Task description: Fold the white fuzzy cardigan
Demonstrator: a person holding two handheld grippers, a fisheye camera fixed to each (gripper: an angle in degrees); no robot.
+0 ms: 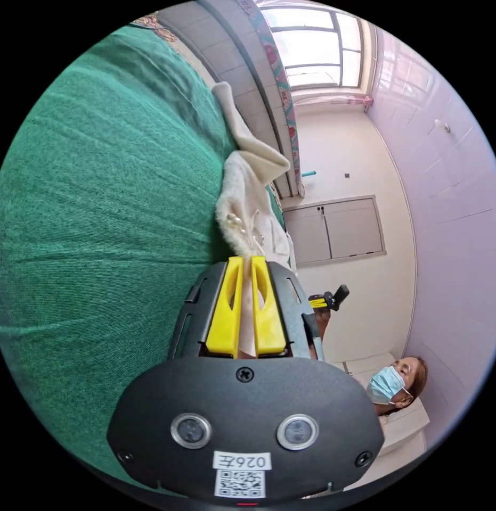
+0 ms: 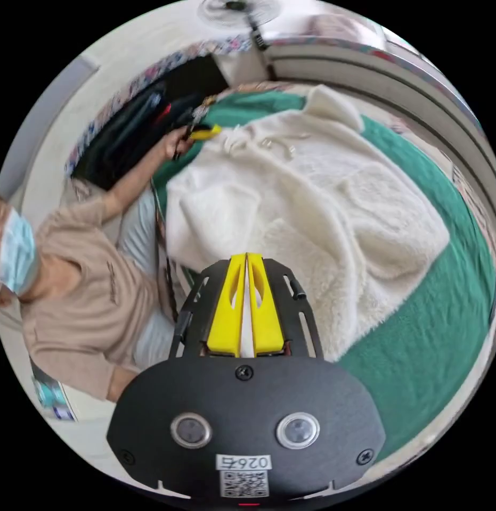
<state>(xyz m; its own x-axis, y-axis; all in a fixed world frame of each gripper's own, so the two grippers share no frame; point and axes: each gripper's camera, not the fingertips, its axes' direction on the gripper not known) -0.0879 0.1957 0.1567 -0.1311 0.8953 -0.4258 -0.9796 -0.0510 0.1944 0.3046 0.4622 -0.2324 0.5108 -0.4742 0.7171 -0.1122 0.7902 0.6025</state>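
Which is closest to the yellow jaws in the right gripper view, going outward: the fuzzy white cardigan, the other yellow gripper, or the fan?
1. White cardigan, right at the right gripper's tips.
2. Left gripper, at the cardigan's far edge.
3. Fan, beyond the bed.

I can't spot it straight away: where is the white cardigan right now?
In the right gripper view the cardigan lies spread on the green cover, just beyond the right gripper.
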